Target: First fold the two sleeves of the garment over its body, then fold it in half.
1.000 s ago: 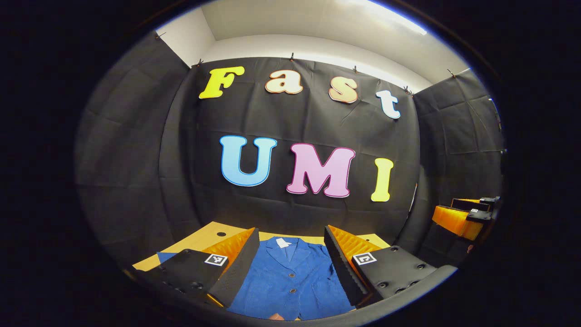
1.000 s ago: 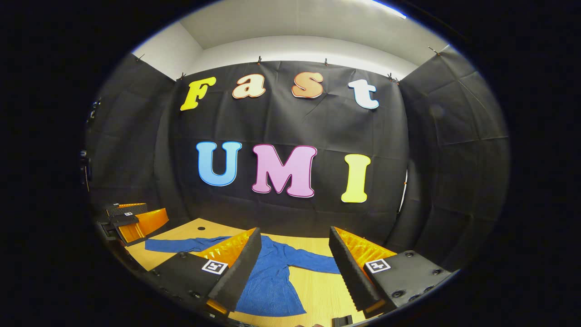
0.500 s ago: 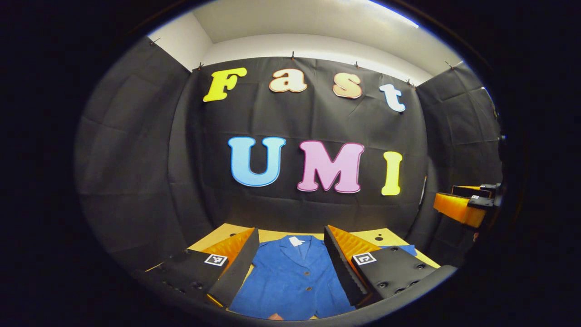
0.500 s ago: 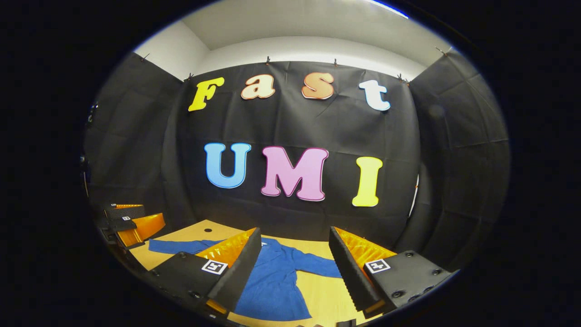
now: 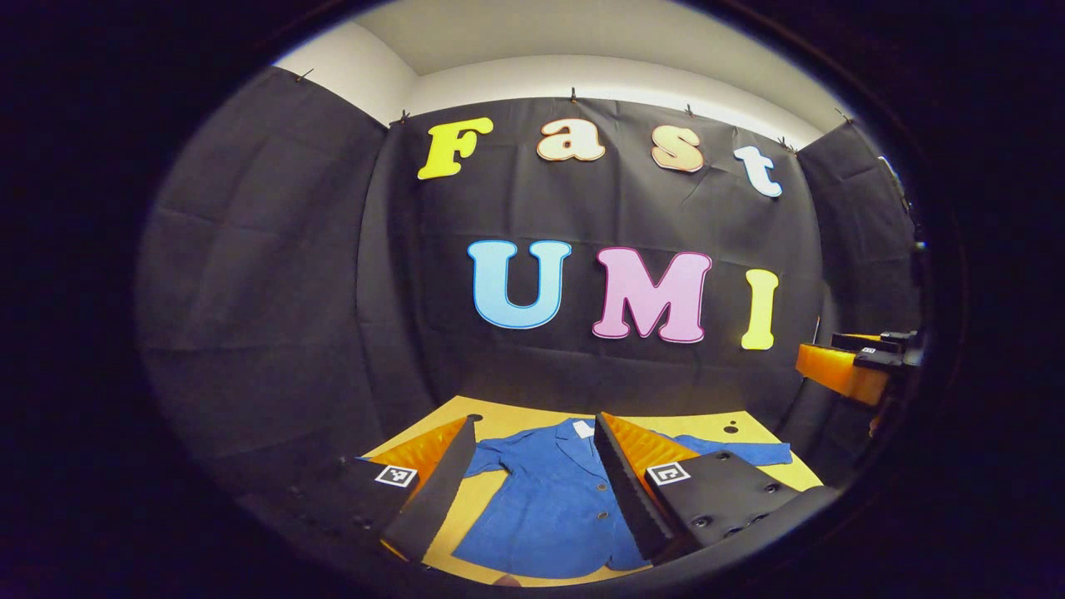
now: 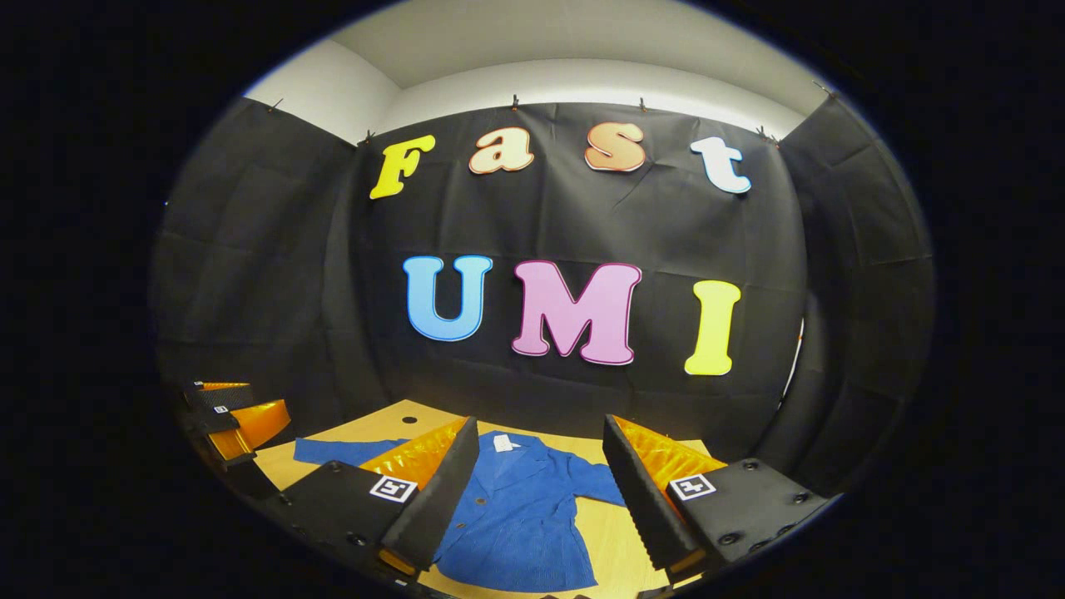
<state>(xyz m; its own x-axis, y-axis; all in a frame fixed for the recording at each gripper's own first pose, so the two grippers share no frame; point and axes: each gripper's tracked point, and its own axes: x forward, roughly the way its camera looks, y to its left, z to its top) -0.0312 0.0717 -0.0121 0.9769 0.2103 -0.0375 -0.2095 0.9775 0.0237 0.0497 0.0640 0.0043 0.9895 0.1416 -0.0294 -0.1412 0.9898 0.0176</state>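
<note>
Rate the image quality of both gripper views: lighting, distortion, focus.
Left gripper view: even overhead light, strong fisheye bowing of the wall, blue jacket sharp, dim towards the lower left around the left gripper. Right gripper view: same curvature, a bright ceiling band, jacket and wooden table in focus between the right gripper fingers; no motion blur.

**Setting: purpose-built recording booth, not a home**

Black cloth walls (image 5: 274, 274) enclose three sides, clipped along their top edge in the upper part of the frame, with plain white wall (image 6: 574, 83) and ceiling above. A bare wooden table (image 5: 507, 413) with small round holes occupies the lower centre. Square printed markers (image 6: 393, 488) sit on the handheld equipment.
</note>
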